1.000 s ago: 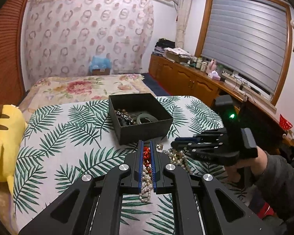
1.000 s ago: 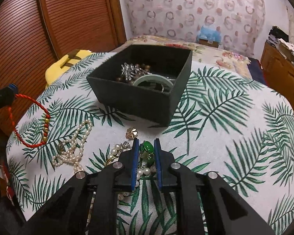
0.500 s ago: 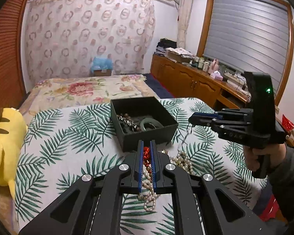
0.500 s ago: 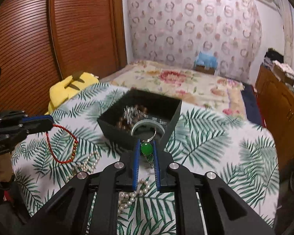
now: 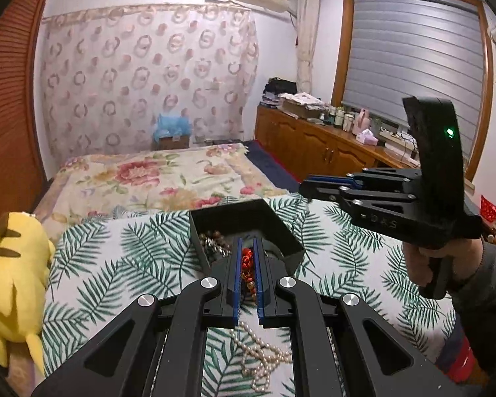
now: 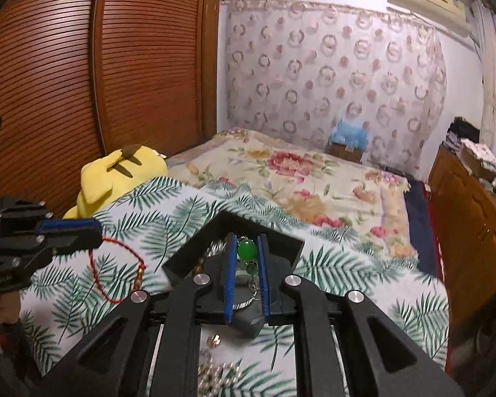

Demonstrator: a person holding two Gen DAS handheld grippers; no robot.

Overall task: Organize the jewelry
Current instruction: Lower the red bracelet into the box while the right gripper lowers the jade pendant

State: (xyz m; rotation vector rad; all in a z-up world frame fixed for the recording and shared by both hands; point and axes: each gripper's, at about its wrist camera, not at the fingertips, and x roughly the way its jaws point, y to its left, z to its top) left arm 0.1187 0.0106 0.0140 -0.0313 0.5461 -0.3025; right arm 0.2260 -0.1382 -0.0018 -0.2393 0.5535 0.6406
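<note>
My left gripper point(image 5: 247, 244) is shut on a red cord bracelet point(image 5: 247, 261) and holds it raised over the near edge of the black jewelry box point(image 5: 281, 231). In the right wrist view the bracelet point(image 6: 115, 271) hangs as a loop from the left gripper point(image 6: 92, 231). My right gripper point(image 6: 246, 241) is shut on a green bead pendant point(image 6: 246, 250) with a silver chain, held over the box point(image 6: 188, 258). The right gripper also shows in the left wrist view point(image 5: 306, 187), high at right. The box holds beads and other pieces.
A pearl necklace point(image 5: 261, 360) lies on the palm-leaf cloth point(image 5: 132, 264) below the left gripper. More pearls point(image 6: 215, 377) and a small gold piece point(image 6: 213, 340) lie near the right gripper. A yellow plush toy point(image 5: 13, 281) sits at the left edge. Wooden cabinets point(image 5: 314, 145) line the right wall.
Both grippers have lifted their pieces off the cloth and moved forward over the black box. The loose pearls have stayed on the cloth.
</note>
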